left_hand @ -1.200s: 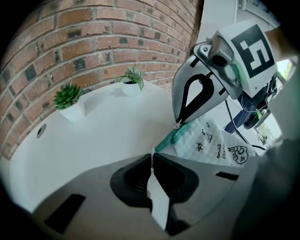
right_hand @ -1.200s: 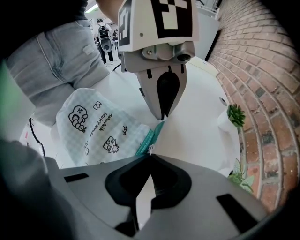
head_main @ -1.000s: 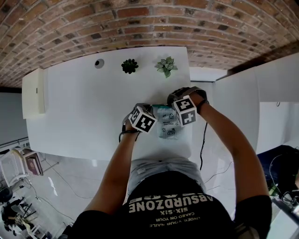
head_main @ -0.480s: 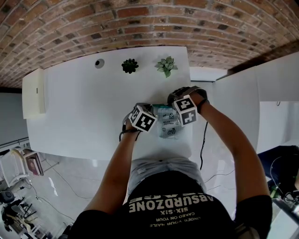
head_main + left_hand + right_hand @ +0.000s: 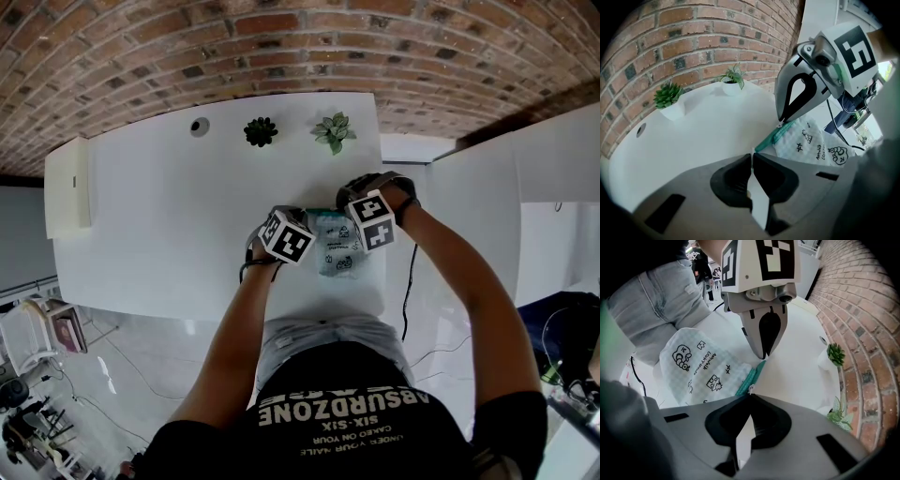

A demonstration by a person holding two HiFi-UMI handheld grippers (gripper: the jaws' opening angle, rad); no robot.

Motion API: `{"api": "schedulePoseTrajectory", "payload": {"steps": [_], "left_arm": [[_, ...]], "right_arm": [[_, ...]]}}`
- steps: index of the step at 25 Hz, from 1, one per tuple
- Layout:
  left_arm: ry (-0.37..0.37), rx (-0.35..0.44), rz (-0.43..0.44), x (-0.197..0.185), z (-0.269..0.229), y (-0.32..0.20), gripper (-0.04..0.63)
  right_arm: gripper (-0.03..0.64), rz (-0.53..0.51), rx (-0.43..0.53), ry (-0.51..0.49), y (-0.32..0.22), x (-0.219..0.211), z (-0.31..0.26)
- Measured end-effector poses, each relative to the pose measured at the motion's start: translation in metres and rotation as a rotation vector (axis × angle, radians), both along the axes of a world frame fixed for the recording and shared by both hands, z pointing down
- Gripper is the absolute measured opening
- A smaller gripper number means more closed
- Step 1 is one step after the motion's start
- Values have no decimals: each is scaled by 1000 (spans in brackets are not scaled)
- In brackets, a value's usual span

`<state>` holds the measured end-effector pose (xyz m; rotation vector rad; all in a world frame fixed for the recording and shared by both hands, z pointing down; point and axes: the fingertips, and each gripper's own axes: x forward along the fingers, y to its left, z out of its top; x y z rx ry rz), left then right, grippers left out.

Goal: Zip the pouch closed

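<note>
Left tool (image 5: 751, 157) pinches the pouch (image 5: 811, 145); right tool (image 5: 749, 397) pinches its zipper pull (image 5: 750, 389).

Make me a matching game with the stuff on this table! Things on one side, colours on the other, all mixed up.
Things:
1. pouch
2. zip
3. spiky plant
4. table

Colours:
A. dark green
B. white
C. teal
D. pale checks with black doodles

Right pairs: 1-D, 2-C, 3-A, 4-B
</note>
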<state>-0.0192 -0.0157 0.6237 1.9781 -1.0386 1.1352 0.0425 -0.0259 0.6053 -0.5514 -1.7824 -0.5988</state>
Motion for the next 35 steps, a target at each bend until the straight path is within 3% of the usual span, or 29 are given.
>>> {"api": "schedulePoseTrajectory", "payload": {"steps": [35], "left_arm": [[-9, 0, -12, 1, 0, 0, 21]], "right_arm": [[-3, 41, 6, 9, -3, 23, -2]]}}
